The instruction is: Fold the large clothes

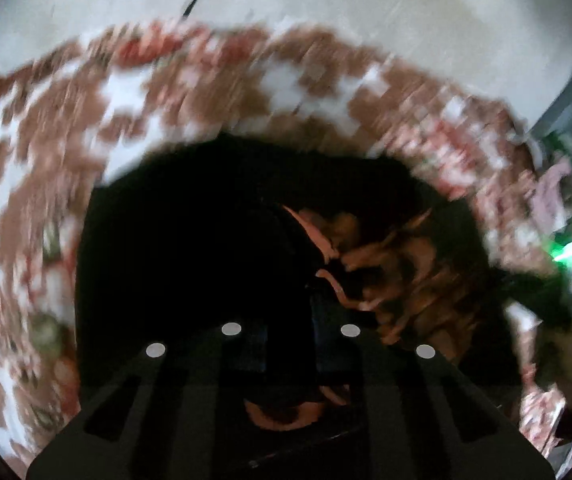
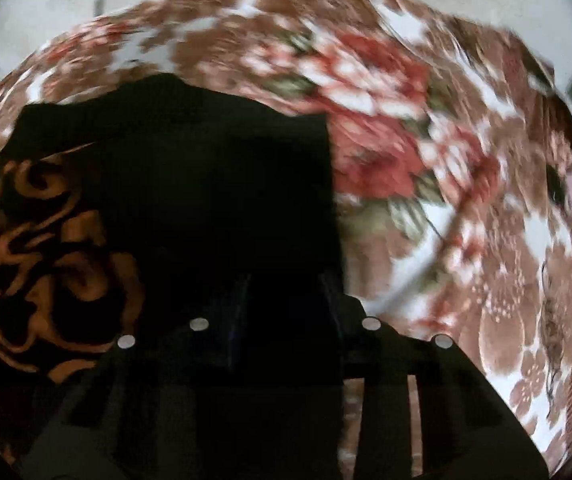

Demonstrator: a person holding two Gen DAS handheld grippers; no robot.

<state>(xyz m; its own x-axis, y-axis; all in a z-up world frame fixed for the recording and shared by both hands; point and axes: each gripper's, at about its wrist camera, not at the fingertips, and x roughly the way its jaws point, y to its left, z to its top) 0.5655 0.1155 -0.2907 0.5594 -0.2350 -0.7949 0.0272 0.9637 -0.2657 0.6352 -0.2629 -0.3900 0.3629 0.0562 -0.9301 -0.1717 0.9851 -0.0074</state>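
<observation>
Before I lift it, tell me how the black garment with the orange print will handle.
The black garment looks floppy: it bunches into soft folds where the orange print crumples. It will probably sag between two grips rather than hold flat. It seems light, thin cloth lying on the floral blanket, though blur hides its texture.

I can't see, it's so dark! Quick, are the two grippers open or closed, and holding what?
Left gripper: closed, apparently on the black garment.
Right gripper: cannot tell; the garment hides it.

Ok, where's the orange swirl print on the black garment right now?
On the black garment, the orange swirl print sits at the right wrist view's left edge; in the left wrist view it is right of centre, the floral blanket around the garment.
</observation>
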